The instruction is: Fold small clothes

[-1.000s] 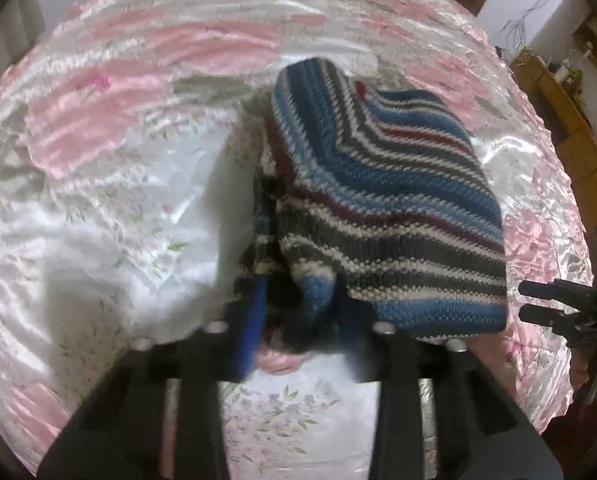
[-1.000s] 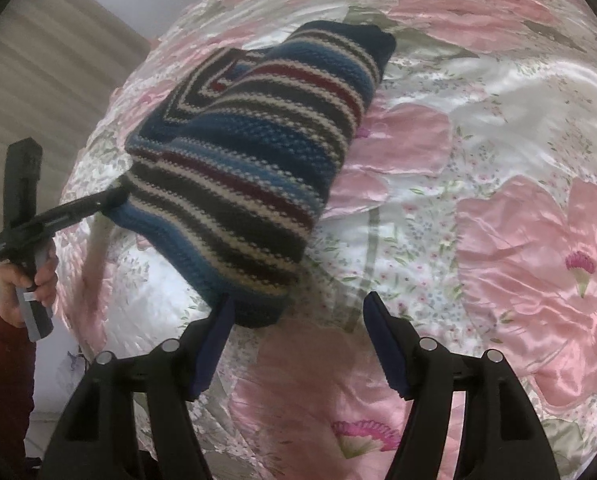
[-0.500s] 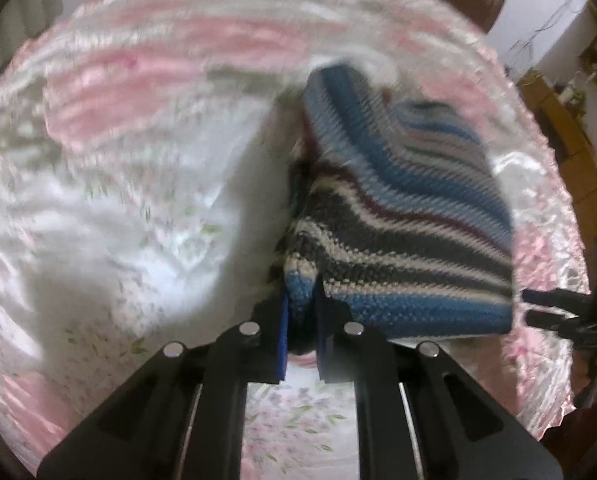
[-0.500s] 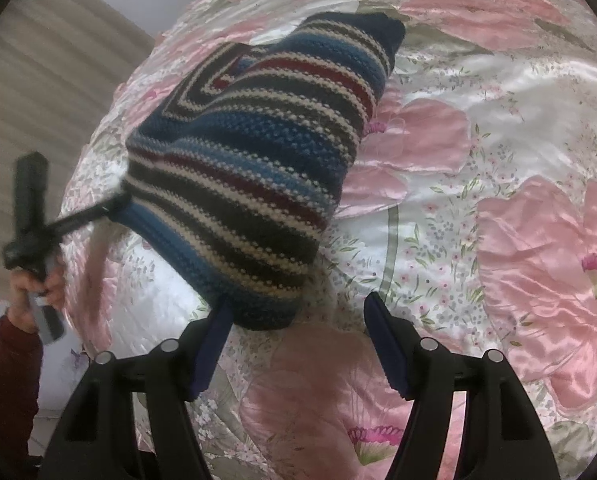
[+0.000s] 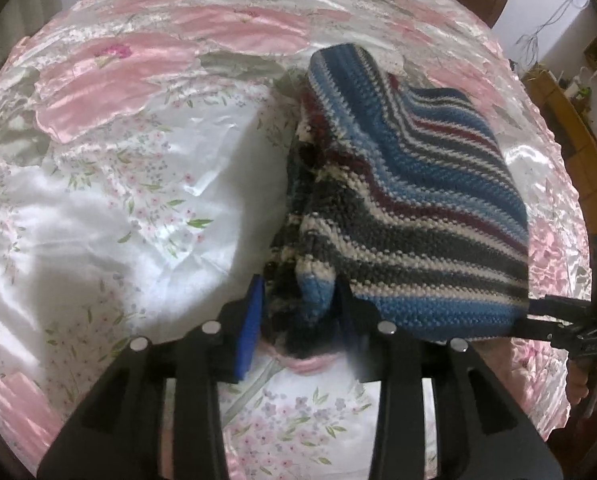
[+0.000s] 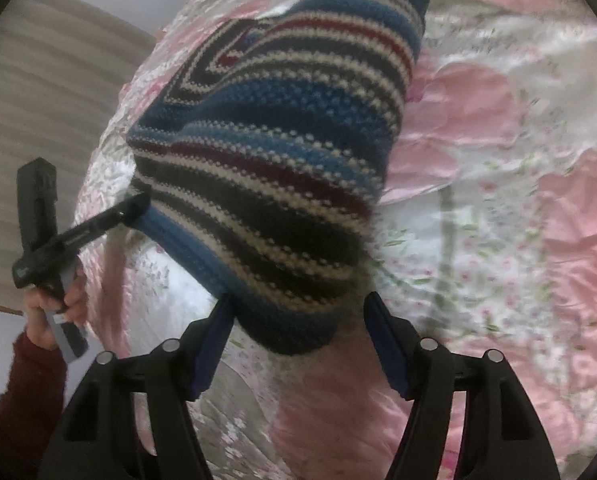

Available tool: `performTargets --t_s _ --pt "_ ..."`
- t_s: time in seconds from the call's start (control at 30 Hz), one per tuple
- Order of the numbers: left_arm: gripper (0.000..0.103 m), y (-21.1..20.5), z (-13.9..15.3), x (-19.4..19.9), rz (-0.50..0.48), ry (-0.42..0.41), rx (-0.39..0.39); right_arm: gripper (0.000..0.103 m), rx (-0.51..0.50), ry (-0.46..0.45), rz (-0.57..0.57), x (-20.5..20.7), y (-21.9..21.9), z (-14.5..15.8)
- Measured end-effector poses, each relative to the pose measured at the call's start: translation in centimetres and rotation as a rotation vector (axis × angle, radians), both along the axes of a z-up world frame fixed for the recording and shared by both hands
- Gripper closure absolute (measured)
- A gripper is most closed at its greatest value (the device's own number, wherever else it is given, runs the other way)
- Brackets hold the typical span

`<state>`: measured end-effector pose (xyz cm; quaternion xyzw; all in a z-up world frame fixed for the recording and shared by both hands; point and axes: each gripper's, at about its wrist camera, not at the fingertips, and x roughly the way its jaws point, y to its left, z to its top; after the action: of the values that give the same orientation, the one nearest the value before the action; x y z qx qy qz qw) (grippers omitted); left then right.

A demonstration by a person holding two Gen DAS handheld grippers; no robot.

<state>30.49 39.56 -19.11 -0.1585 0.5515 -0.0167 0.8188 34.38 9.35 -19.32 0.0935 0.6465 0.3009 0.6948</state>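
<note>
Opened up again, the left gripper (image 5: 298,292): half a second back its fingers were pinched tight on the near left corner of the striped sweater (image 5: 410,208), and now they stand apart with that bunched corner sitting loosely between them. The blue pads lie close to the wool on either side, though it does not look like a firm hold.

The sweater itself is a folded bundle on the pink floral bedspread (image 5: 138,184), running from just ahead of the left gripper away to the far right.

Over in the right view, a hand (image 6: 54,304) in a dark red sleeve (image 6: 26,392) steers the left tool at the sweater's left edge. The right gripper (image 6: 298,300) is spread wide, with the near right corner hanging into the gap and neither finger touching it.

My read is that the fold is being set down. To finish it well, both tools should back straight out toward the near side, without dragging the knit, since thick wool snags on pads and the satin beneath is slippery. Whether the near edge is fully down on the bed, I cannot tell.
</note>
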Motion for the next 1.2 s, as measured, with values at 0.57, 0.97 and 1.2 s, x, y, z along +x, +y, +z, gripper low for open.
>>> performTargets --t_s 0.57,0.97,1.2 --pt "0.07 -0.3 -1.4 -0.3 -0.019 -0.017 -0.009 0.075 -0.108 -0.048 0.07 -0.8 1.6 -0.2" --pt "0.037 2.9 4.7 0.6 0.027 -0.074 -0.035 0.046 -0.22 -0.204 -0.042 2.5 0.6 5.5" --pt "0.029 1.1 4.8 9.8 -0.02 -0.059 -0.062 0.035 -0.161 -0.15 -0.128 7.2 1.2 4.1"
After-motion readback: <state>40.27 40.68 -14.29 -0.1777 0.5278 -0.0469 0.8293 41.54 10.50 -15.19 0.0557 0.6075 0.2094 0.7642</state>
